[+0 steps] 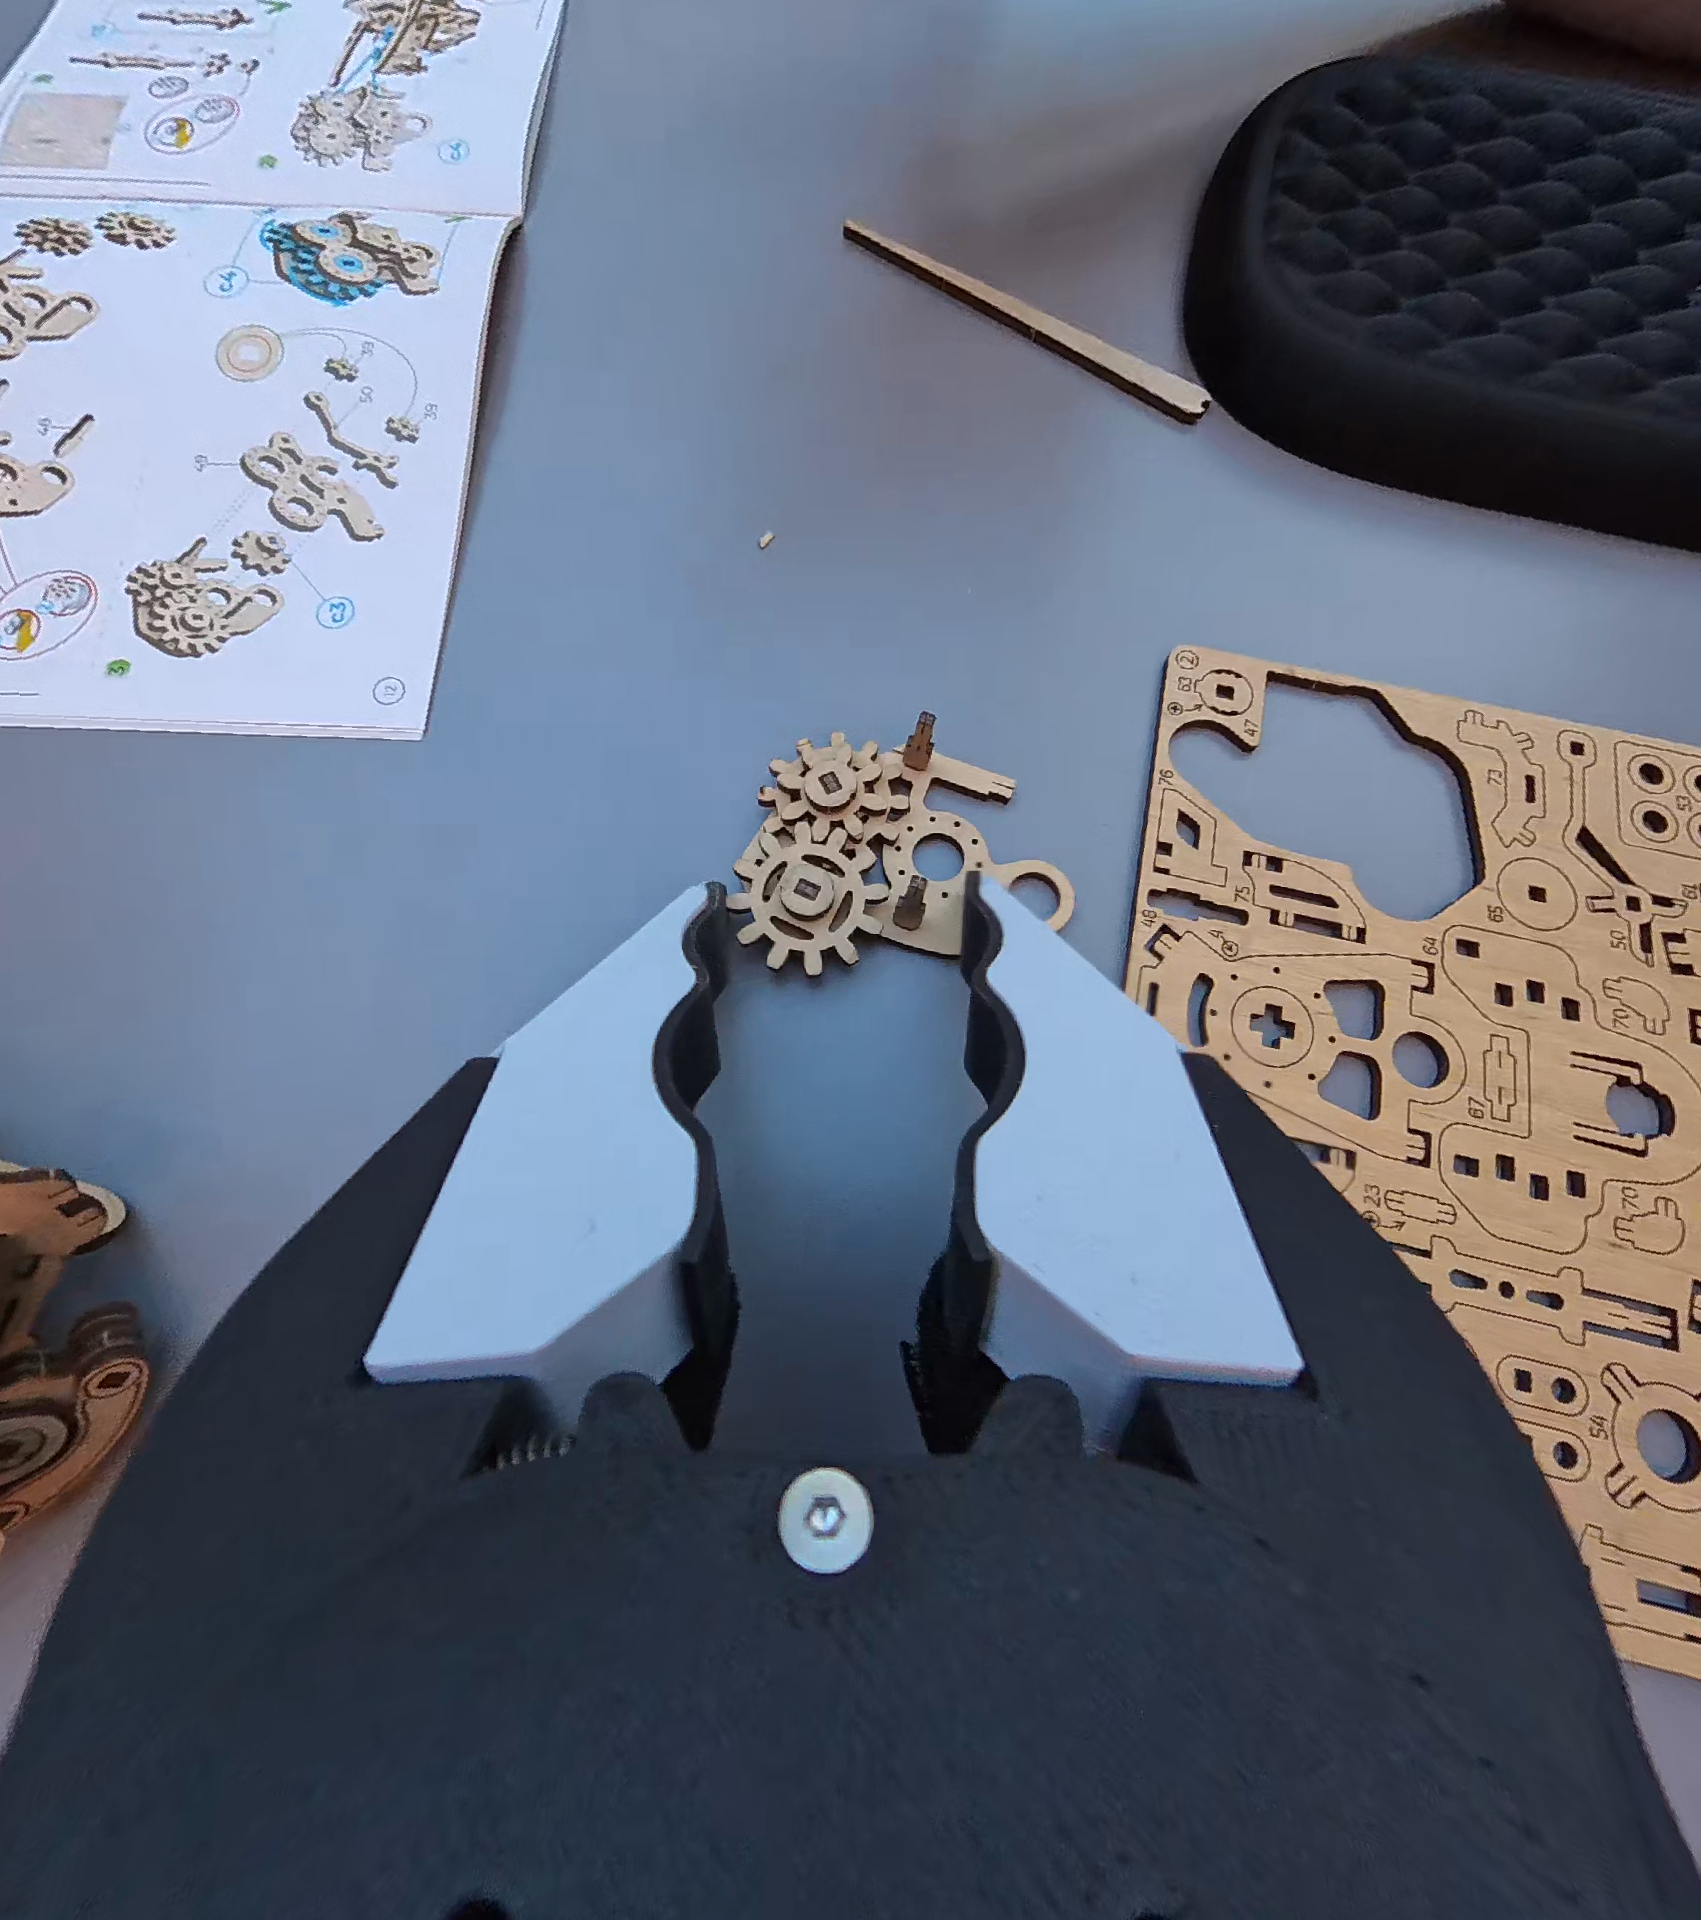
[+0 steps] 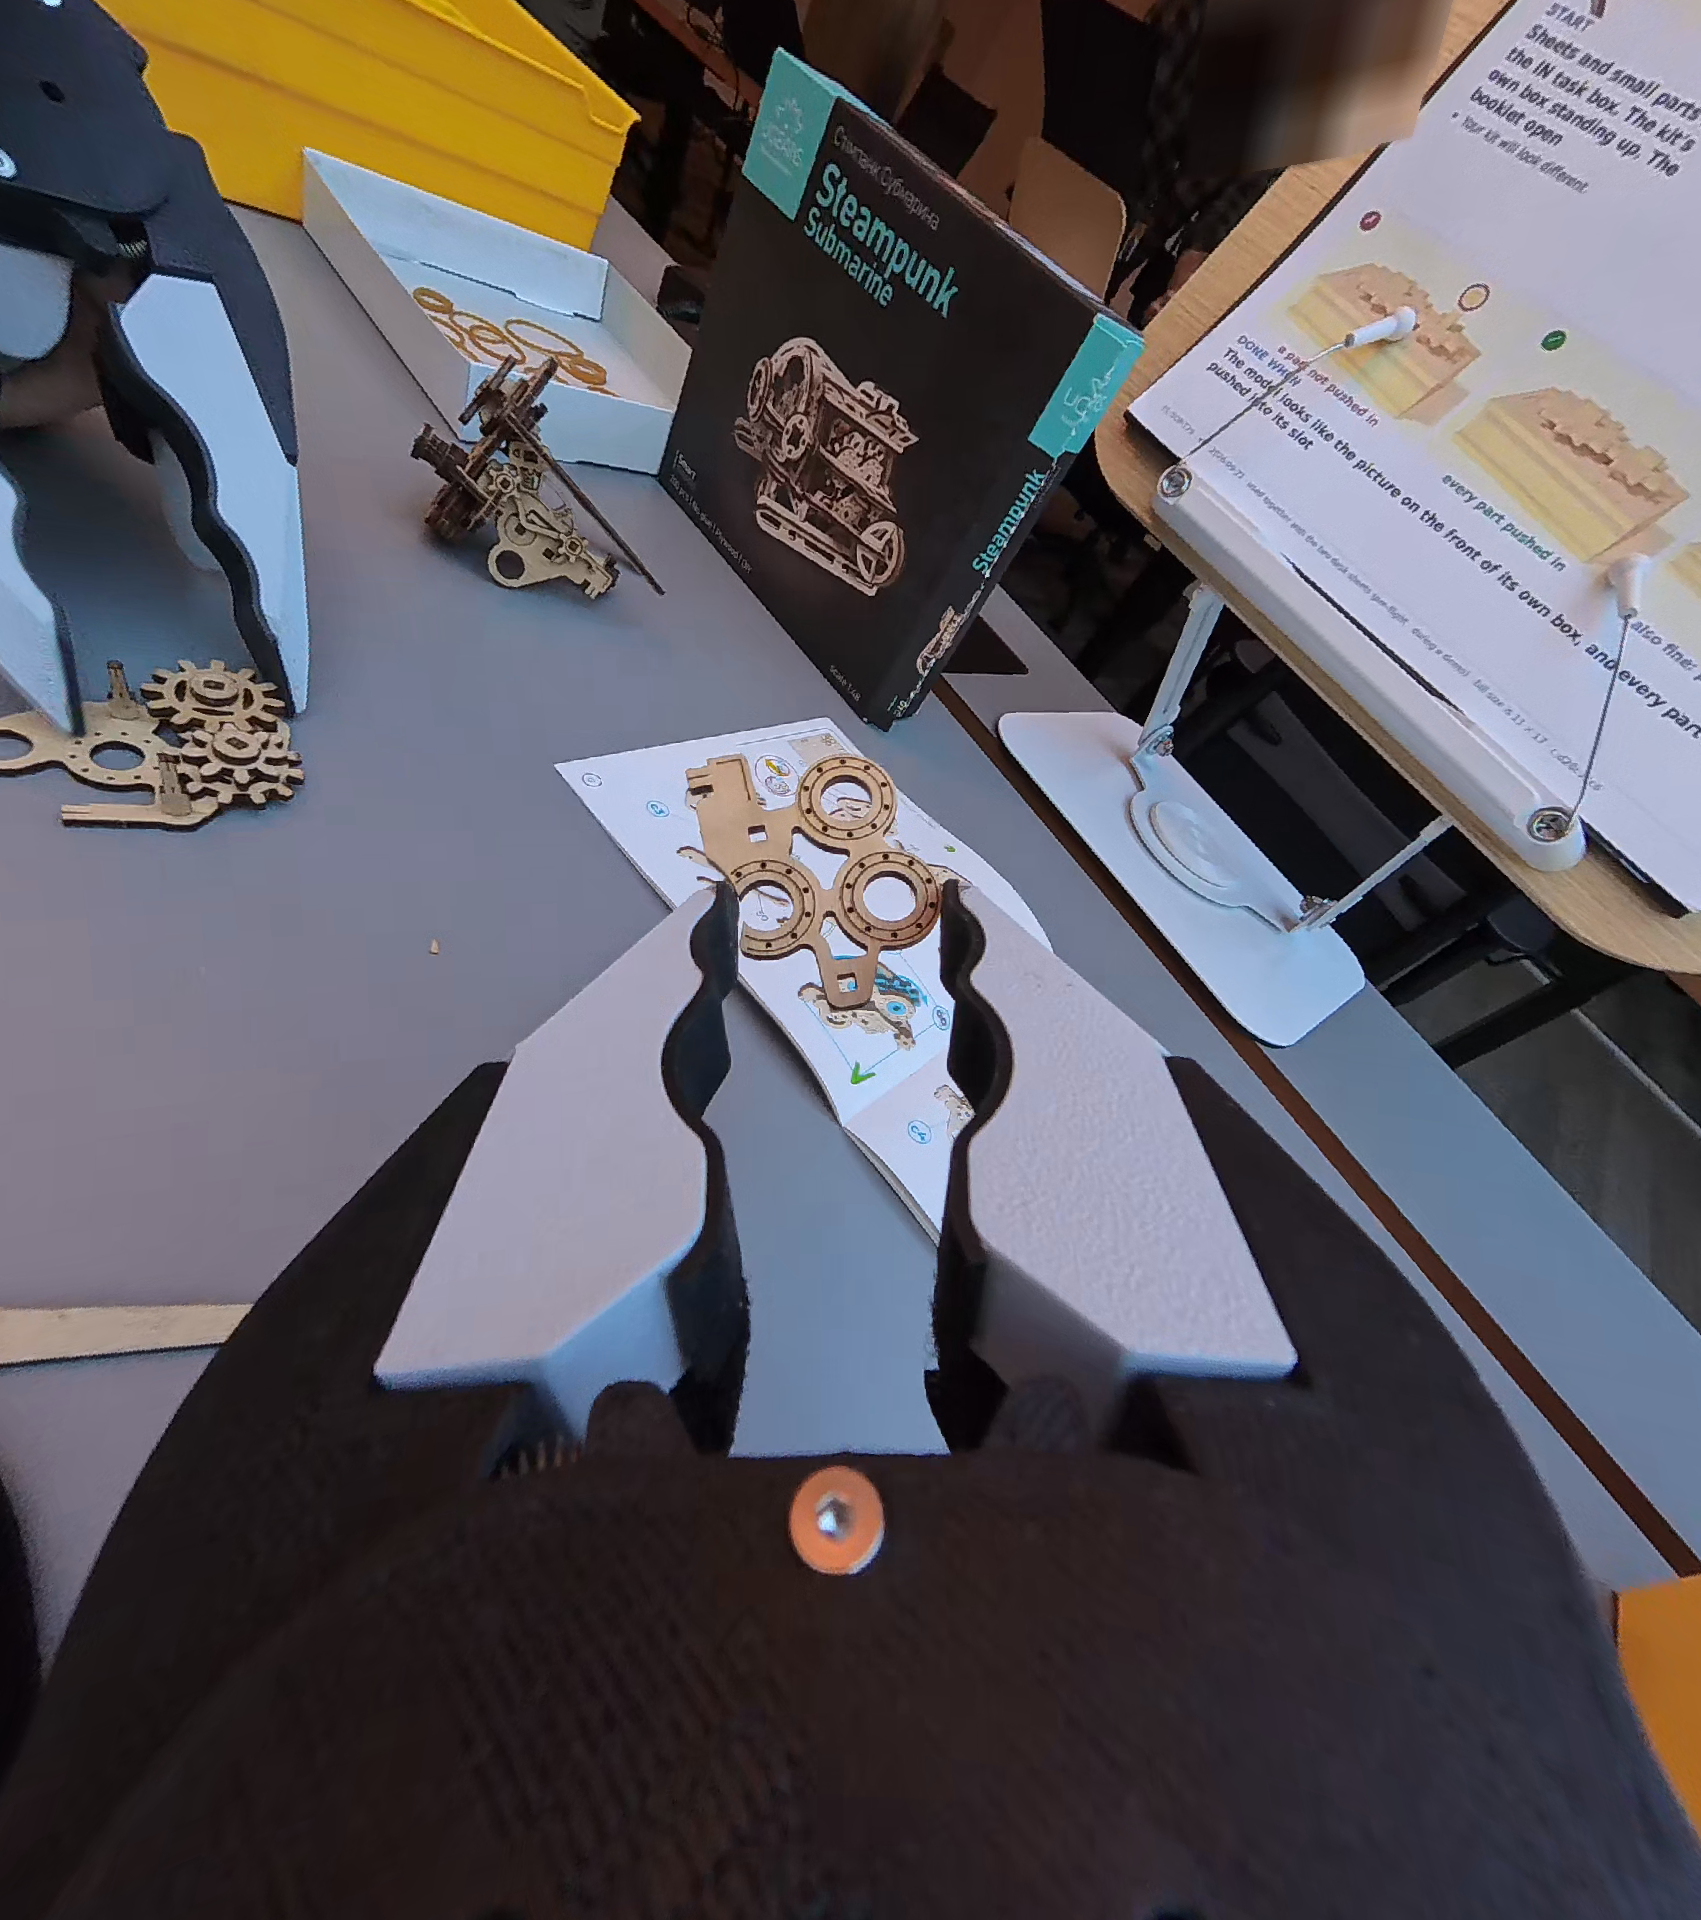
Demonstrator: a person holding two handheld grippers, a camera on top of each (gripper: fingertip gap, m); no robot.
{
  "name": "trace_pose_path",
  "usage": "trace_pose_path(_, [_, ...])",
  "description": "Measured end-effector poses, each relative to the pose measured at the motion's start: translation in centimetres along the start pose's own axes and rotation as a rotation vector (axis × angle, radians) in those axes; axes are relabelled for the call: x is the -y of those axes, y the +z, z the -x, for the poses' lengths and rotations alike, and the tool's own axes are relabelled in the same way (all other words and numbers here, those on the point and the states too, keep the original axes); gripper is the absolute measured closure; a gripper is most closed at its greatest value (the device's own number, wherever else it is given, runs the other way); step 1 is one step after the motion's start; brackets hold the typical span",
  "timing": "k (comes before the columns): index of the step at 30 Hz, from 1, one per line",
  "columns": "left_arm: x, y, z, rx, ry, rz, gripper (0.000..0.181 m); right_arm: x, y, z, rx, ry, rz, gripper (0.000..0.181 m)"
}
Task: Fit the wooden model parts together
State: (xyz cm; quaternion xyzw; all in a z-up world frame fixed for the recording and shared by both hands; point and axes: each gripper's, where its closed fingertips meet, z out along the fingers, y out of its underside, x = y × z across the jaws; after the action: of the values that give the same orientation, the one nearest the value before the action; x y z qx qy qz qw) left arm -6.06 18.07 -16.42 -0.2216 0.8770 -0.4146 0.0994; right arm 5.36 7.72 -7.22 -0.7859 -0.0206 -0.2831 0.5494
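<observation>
In the left wrist view, the left gripper (image 1: 838, 914) is hovering with fingers spread and empty around the gear plate (image 1: 867, 847) on the grey table (image 1: 617, 582), seemingly bracing it. In the right wrist view, the right gripper (image 2: 830, 914), likewise spread, is poising over the ringed cover plate (image 2: 815, 862) on the booklet (image 2: 887, 1070); next it probably needs pinching that plate and aligning it onto the gears' pegs

Wooden parts sheet (image 1: 1511, 1143) edge-cropped
</observation>
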Motion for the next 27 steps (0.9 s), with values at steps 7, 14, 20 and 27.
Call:
trace_pose_path(7, [-0.6, -0.7, 0.7, 0.053, -0.043, 0.014, 0.145, 0.0, 0.1, 0.2, 0.005, -0.011, 0.004, 0.143])
trace_pose_path(14, [-2.0, -2.7, 3.5, 0.217, -0.113, 0.091, 0.145, -0.2, 0.3, 0.5, 0.011, -0.022, 0.017, 0.143])
trace_pose_path(20, [-2.3, -2.9, 3.7, 0.193, -0.197, 0.076, 0.135, -0.5, 0.6, 1.2, 0.029, -0.038, 0.029, 0.143])
trace_pose_path(27, [0.1, -8.7, 5.0, 0.270, -0.194, -0.050, 0.130, -1.1, 1.3, 2.8, 0.098, -0.034, 0.053, 0.143])
